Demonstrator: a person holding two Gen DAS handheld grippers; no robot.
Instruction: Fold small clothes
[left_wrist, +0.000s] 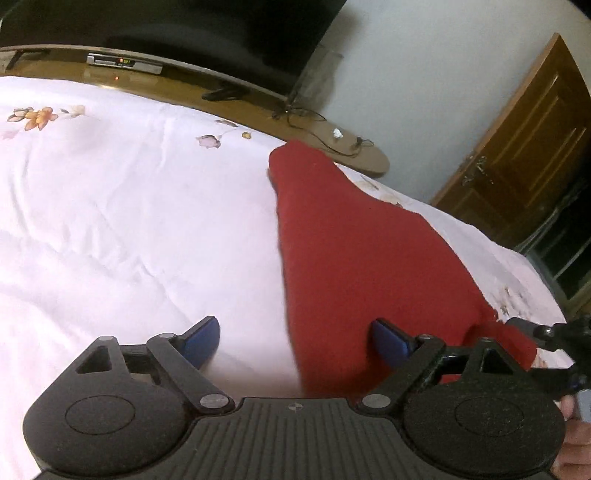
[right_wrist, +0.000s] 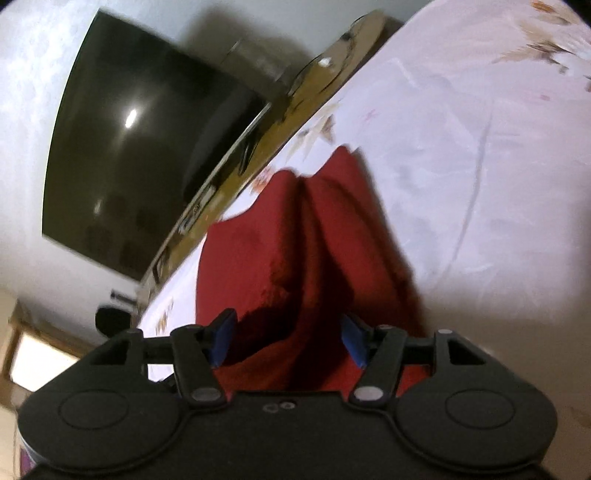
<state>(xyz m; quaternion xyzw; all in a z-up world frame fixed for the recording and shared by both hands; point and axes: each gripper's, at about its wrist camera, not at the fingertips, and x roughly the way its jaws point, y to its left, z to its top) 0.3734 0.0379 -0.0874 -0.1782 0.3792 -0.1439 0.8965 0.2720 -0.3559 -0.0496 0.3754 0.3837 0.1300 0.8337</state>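
A small red garment (left_wrist: 354, 251) lies on a white floral bedsheet (left_wrist: 129, 206), stretched long toward the far edge. My left gripper (left_wrist: 295, 339) is open, its blue fingertips (left_wrist: 391, 343) straddling the garment's near left edge. In the right wrist view the red garment (right_wrist: 314, 240) is bunched into folds. My right gripper (right_wrist: 288, 339) is open with the cloth's near end between its blue fingertips (right_wrist: 223, 339). The other gripper's black frame (left_wrist: 554, 332) shows at the right edge of the left wrist view.
A wooden TV bench (left_wrist: 258, 99) with cables and a set-top box (left_wrist: 125, 64) runs along the bed's far side. A large dark TV (right_wrist: 147, 147) stands on it. A brown wooden door (left_wrist: 524, 147) is at the right.
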